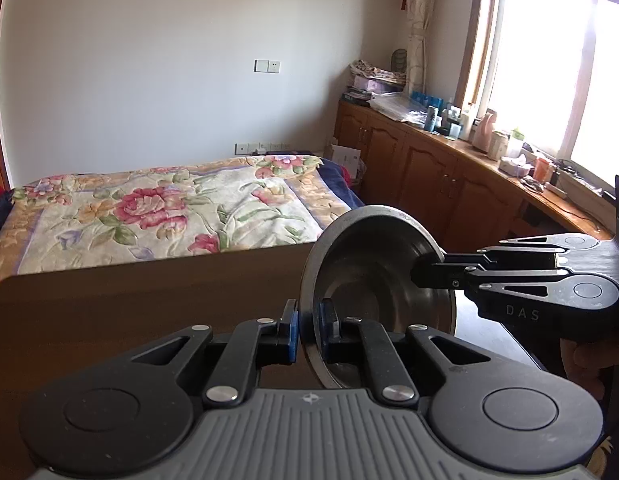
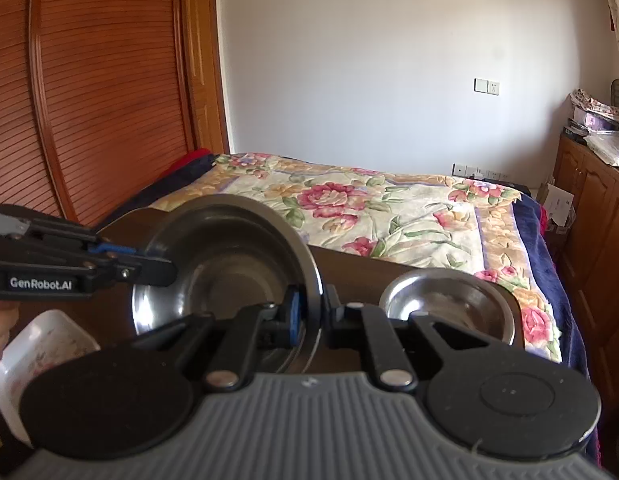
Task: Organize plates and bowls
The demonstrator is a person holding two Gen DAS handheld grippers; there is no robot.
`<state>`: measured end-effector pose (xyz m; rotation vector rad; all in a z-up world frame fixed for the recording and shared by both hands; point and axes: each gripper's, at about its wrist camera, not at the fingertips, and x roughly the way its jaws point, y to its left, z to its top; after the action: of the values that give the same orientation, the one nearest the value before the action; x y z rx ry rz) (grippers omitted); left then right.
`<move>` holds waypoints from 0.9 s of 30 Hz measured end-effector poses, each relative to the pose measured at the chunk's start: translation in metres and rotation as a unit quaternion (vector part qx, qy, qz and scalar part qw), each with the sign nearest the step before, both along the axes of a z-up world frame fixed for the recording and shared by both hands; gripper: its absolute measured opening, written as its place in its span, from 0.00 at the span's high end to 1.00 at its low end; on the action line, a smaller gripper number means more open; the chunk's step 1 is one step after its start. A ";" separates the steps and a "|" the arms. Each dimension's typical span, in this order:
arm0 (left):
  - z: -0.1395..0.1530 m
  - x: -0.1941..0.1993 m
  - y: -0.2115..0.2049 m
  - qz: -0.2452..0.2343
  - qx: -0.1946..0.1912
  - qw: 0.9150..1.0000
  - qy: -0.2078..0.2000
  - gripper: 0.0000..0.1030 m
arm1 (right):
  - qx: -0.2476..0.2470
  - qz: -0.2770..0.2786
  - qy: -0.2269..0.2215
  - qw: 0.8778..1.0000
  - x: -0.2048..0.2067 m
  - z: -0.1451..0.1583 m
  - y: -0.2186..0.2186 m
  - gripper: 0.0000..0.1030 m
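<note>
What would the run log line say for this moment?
held: round steel bowl, tilted, above table | left gripper: on rim | right gripper: on opposite rim | table: second steel bowl, white rectangular dish

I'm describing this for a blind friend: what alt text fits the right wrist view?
Two hand-held grippers, right and left, pinch opposite rims of a tilted steel bowl above a dark table. A second steel bowl sits to the right, a white dish lower left, a floral bed behind.
</note>
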<state>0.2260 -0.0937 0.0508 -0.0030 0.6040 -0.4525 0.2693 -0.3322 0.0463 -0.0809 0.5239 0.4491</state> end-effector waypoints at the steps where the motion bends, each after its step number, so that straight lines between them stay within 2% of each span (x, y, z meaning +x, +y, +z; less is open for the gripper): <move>1: 0.000 -0.004 0.001 -0.001 -0.003 1.000 0.001 0.89 | 0.000 0.000 0.000 1.000 -0.003 0.000 0.000 0.87; 9: -0.005 -0.033 0.005 -0.015 -0.016 1.000 0.009 0.89 | -0.006 0.003 0.005 1.000 -0.031 -0.005 -0.003 0.87; 19: -0.032 -0.064 0.008 -0.021 -0.036 0.998 0.042 0.89 | -0.022 0.000 0.022 1.000 -0.059 -0.023 -0.001 0.87; 27: -0.042 -0.073 0.004 -0.017 -0.016 0.999 0.037 0.89 | -0.040 0.003 0.021 0.999 -0.070 -0.031 0.004 0.87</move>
<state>0.1528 -0.0896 0.0091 -0.0396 0.6711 -0.4965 0.1996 -0.3279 0.0151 -0.1505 0.5840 0.4370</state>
